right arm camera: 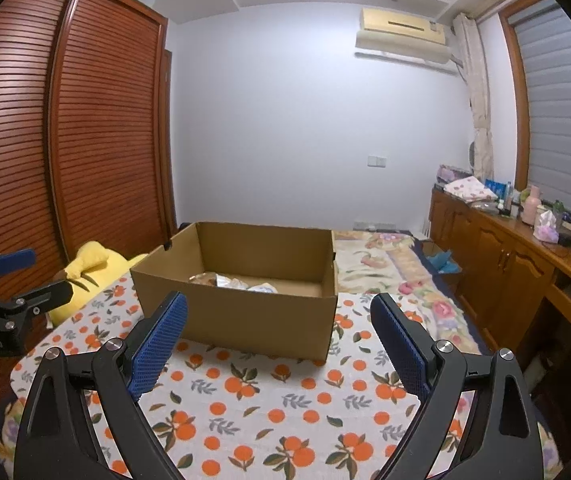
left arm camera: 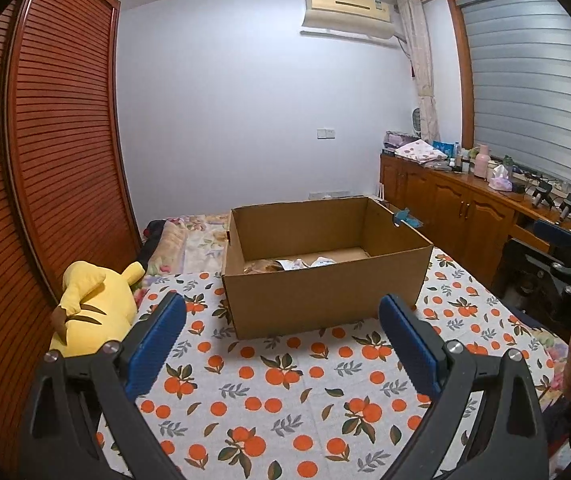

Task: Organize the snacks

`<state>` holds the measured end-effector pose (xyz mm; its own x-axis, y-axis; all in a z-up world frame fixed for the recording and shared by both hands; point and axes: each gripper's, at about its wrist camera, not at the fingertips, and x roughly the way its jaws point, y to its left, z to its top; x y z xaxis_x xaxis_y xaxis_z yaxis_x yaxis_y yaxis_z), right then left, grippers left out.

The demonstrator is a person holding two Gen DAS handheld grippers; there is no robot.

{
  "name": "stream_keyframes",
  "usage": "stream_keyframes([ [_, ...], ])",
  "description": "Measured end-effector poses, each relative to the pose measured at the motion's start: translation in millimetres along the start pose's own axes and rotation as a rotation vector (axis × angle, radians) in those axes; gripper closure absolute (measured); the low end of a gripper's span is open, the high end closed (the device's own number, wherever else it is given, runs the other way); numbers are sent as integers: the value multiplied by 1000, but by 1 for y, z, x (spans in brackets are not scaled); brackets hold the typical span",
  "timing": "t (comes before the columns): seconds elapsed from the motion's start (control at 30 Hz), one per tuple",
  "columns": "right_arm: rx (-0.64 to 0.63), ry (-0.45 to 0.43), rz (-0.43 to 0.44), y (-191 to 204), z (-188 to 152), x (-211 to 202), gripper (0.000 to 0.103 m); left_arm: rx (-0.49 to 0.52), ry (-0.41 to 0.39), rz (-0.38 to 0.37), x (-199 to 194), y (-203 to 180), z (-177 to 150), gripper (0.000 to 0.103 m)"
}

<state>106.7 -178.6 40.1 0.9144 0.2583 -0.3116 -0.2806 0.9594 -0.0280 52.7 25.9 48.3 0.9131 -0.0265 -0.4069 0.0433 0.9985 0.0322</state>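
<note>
An open cardboard box (left arm camera: pixel 321 300) stands on a table covered with an orange-fruit cloth (left arm camera: pixel 285 392). Several snack packets (left arm camera: pixel 293 265) lie on its floor, mostly hidden by the near wall. My left gripper (left arm camera: pixel 283 316) is open and empty, held back from the box's near side. In the right wrist view the same box (right arm camera: pixel 245 320) shows packets (right arm camera: pixel 241 282) inside. My right gripper (right arm camera: pixel 279 314) is open and empty, in front of the box. The left gripper also shows in the right wrist view (right arm camera: pixel 29 276), and the right gripper in the left wrist view (left arm camera: pixel 565 256).
A yellow plush toy (left arm camera: pixel 93 308) lies at the table's left edge beside a slatted wooden wardrobe (left arm camera: pixel 45 160). A bed with floral bedding (right arm camera: pixel 389 264) lies behind the box. A wooden sideboard with bottles (left arm camera: pixel 465 200) runs along the right wall.
</note>
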Motion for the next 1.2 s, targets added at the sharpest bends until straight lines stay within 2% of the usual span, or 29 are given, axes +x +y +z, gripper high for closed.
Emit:
stream_keyframes([
  [0.37, 14, -20, -15, 0, -13, -15, 9, -14, 5, -4, 1, 1, -8, 5],
  [1.2, 36, 5, -23, -2, -24, -7, 9, -24, 8, -5, 3, 2, -12, 5],
])
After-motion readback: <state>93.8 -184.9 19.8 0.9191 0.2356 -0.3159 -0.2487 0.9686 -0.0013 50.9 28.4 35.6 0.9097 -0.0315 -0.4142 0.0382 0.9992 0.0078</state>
